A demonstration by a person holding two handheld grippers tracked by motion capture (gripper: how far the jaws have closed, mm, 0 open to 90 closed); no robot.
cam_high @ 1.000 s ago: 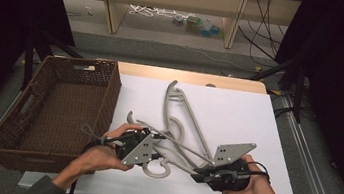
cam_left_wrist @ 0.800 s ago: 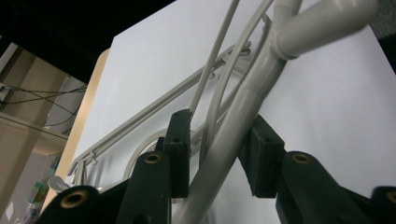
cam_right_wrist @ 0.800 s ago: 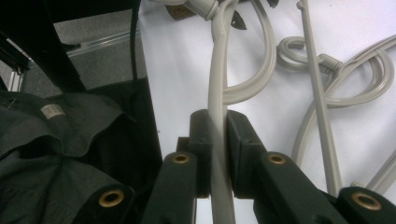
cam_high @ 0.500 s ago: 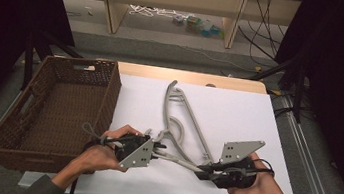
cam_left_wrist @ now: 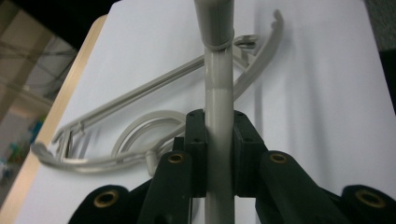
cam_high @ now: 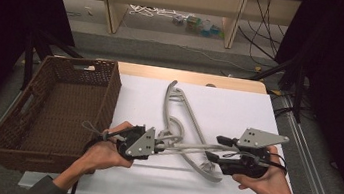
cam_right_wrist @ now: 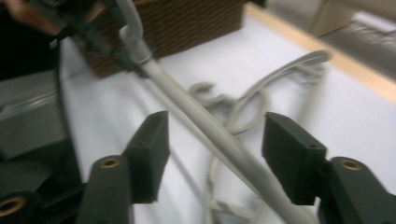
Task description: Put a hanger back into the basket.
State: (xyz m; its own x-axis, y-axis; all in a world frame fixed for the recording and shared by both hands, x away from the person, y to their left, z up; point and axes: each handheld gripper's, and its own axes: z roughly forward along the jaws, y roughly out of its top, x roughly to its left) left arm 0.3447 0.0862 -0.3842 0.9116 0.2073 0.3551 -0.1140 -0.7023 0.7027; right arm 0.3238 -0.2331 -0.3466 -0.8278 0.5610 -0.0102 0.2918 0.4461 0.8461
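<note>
Handover near the desk's front edge: the right tool (cam_high: 213, 150) has just let its jaws spread off the grey hanger (cam_high: 188, 147), whose bar runs untouched between them, while the left tool (cam_high: 156, 143) has clamped that bar. The left hand can now likely carry it to the wicker basket (cam_high: 107, 76). A second hanger (cam_high: 179, 103) lies mid-desk.

A grey plastic hanger (cam_high: 188, 147) is held level above the white counter (cam_high: 238, 111). A second grey hanger (cam_high: 179, 105) lies flat beneath it.
</note>
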